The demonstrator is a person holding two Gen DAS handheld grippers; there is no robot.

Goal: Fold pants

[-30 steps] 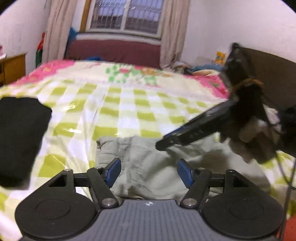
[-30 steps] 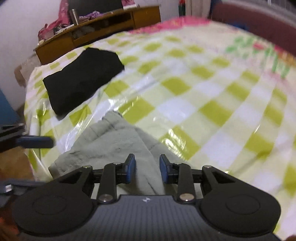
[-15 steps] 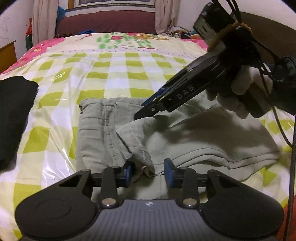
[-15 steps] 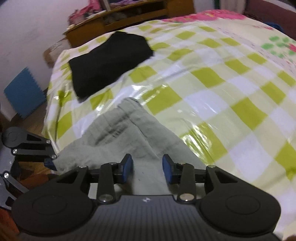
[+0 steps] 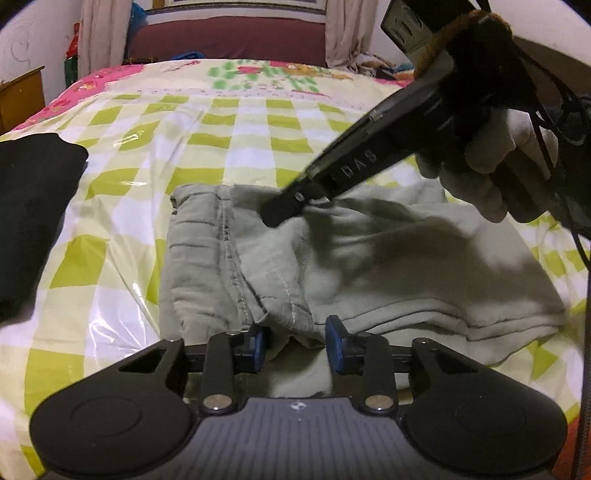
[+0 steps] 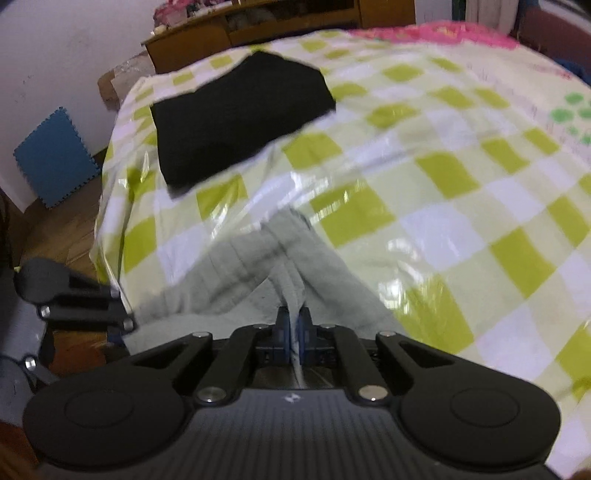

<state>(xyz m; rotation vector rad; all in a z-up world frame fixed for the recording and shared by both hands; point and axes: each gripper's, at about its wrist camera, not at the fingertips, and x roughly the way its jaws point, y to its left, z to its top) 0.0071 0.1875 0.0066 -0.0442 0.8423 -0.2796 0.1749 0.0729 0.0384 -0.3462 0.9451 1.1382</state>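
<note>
Grey-green pants (image 5: pixel 332 258) lie bunched on a bed (image 5: pixel 258 140) covered by a green-and-white checked sheet under clear plastic film, close to the bed's near edge — the waistband end toward the near left corner, the folded legs running toward the right edge.

Left tool (image 5: pixel 295 345): blue pads set on either side of a raised fold of the pants at the near edge. The jaws are closing with cloth between them; the pads appear to touch the fold, though not firmly pressed.

Right tool (image 6: pixel 294 328): jaws closed tight on a thin ridge of the pants (image 6: pixel 280 266), the cloth drawn up into a narrow pleat between the pads. In the left wrist view the same tool (image 5: pixel 280 216) reaches down from the upper right, its tip meeting the cloth near the waistband; a light-gloved hand (image 5: pixel 491 173) holds its grip, with dark cables trailing behind.

A folded black garment (image 6: pixel 240 114) rests apart from the pants, toward the bed's left edge. Beyond that edge: a wooden cabinet (image 6: pixel 258 33) against the wall and a blue foam mat (image 6: pixel 55 155) on the floor. At the far end of the bed — a curtained window (image 5: pixel 236 3).
</note>
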